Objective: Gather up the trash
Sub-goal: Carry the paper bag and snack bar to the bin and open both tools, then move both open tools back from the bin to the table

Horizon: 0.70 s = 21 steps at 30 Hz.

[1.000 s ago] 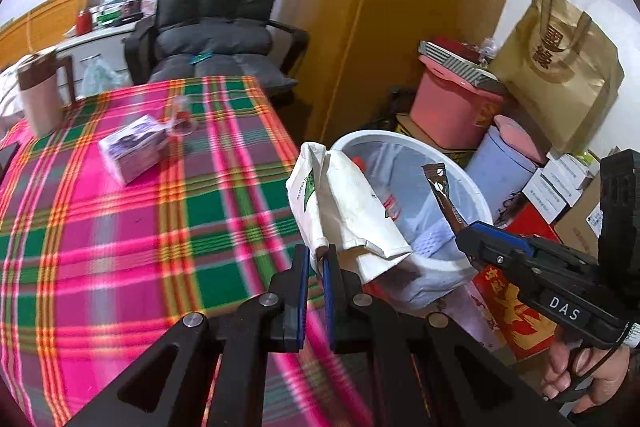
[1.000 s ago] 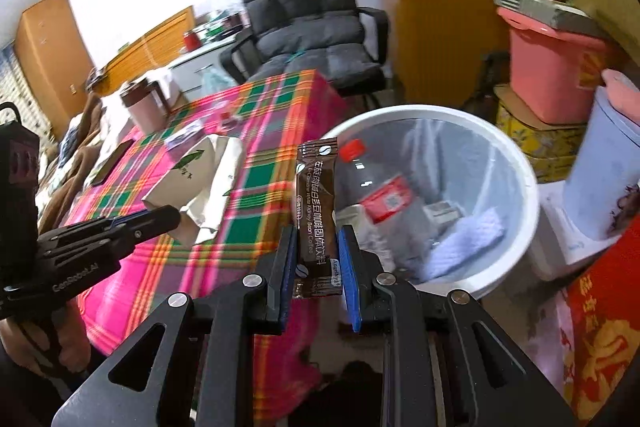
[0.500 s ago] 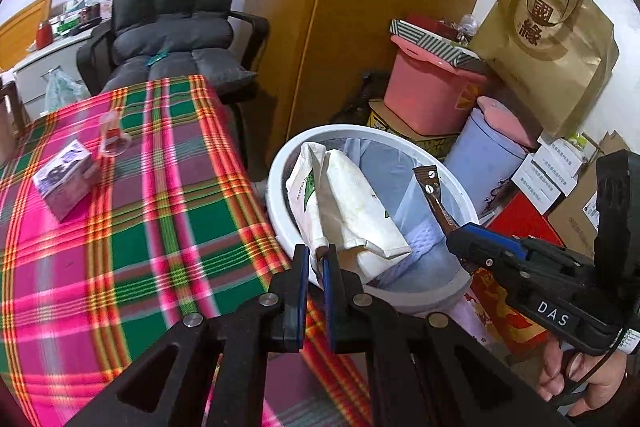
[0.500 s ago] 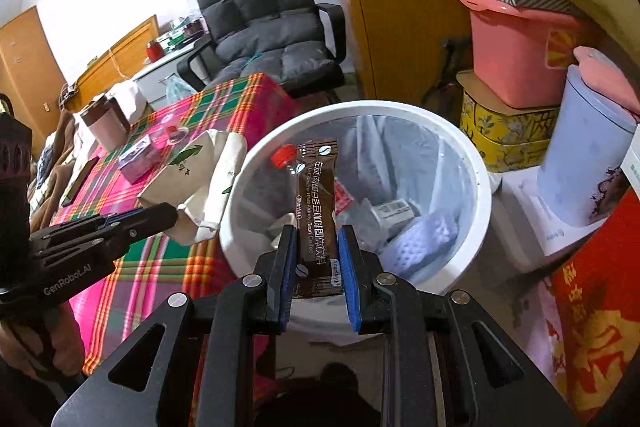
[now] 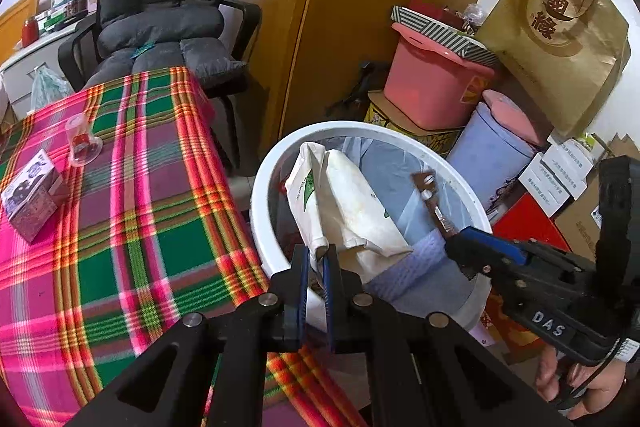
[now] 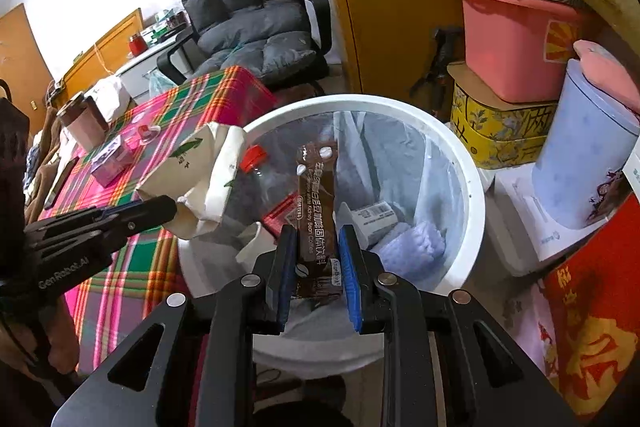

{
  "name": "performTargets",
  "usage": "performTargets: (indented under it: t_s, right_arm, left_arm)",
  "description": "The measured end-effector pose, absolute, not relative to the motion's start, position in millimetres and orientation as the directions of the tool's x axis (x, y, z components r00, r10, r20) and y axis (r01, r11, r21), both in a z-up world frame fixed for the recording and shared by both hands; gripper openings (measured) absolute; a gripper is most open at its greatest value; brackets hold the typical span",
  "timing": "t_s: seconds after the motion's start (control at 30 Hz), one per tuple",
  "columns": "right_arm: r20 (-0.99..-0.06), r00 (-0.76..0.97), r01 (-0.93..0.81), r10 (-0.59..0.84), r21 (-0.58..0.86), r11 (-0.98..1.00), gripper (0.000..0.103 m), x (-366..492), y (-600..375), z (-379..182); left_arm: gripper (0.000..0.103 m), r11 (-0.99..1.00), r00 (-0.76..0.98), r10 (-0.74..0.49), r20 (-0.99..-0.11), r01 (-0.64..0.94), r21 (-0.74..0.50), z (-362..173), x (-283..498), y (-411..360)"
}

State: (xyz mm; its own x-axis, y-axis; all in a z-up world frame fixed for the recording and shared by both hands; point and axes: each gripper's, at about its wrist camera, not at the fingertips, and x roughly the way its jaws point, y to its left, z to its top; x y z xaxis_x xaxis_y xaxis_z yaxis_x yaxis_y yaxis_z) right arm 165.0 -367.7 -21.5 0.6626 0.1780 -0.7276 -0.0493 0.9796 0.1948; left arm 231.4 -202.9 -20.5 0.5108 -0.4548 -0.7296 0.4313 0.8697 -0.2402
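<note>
Left gripper pinches a crumpled white paper bag; right gripper clamps a glossy brown coffee sachet over the round white bin.

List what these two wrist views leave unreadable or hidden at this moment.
- Bottom of the white trash bin: right wrist view, covered by the plastic bottle, a box and the brown coffee sachet held in front.
- Print on the white paper bag: left wrist view, creased and too small.
- Person: both views, cut off by the frame edge; only a hand shows.
</note>
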Motion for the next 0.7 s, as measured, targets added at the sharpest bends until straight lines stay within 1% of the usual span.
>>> performTargets:
  t_s: [0.1, 0.13, 0.17, 0.2, 0.27, 0.37, 0.7]
  right_arm:
    - [-0.729, 0.665, -0.035, 0.164, 0.189, 0.981, 0.026, 166.3, -371.1, -23.2]
    - [-0.727, 0.667, -0.033, 0.162, 0.188, 0.982, 0.029, 166.8, -371.3, -23.1]
    - [-0.726, 0.669, -0.032, 0.160, 0.187, 0.982, 0.034, 166.5, -372.1, -22.9]
    - [-0.725, 0.671, -0.031, 0.157, 0.185, 0.982, 0.037, 166.3, -372.3, -22.6]
    - [-0.721, 0.674, -0.034, 0.159, 0.184, 0.982, 0.041, 166.1, -372.4, -22.0]
    - [-0.718, 0.678, -0.034, 0.158, 0.184, 0.982, 0.041, 165.3, -373.1, -21.0]
    - [-0.701, 0.693, -0.045, 0.171, 0.194, 0.980, 0.041, 152.0, -365.0, -12.3]
  left_arm:
    - [0.008, 0.868, 0.514, -0.456, -0.726, 0.438, -0.235, -20.7, 234.8, -207.4]
    - [0.009, 0.867, 0.514, -0.458, -0.725, 0.439, -0.236, -21.0, 235.8, -208.4]
    - [0.013, 0.868, 0.514, -0.457, -0.726, 0.436, -0.238, -21.5, 236.8, -208.4]
    - [0.017, 0.869, 0.513, -0.457, -0.727, 0.431, -0.242, -22.4, 238.3, -208.1]
    - [0.020, 0.870, 0.511, -0.459, -0.727, 0.426, -0.250, -24.2, 240.2, -207.4]
    - [0.021, 0.871, 0.509, -0.458, -0.729, 0.423, -0.251, -24.7, 240.8, -206.3]
    - [0.022, 0.870, 0.519, -0.466, -0.717, 0.417, -0.263, -15.6, 225.3, -191.5]
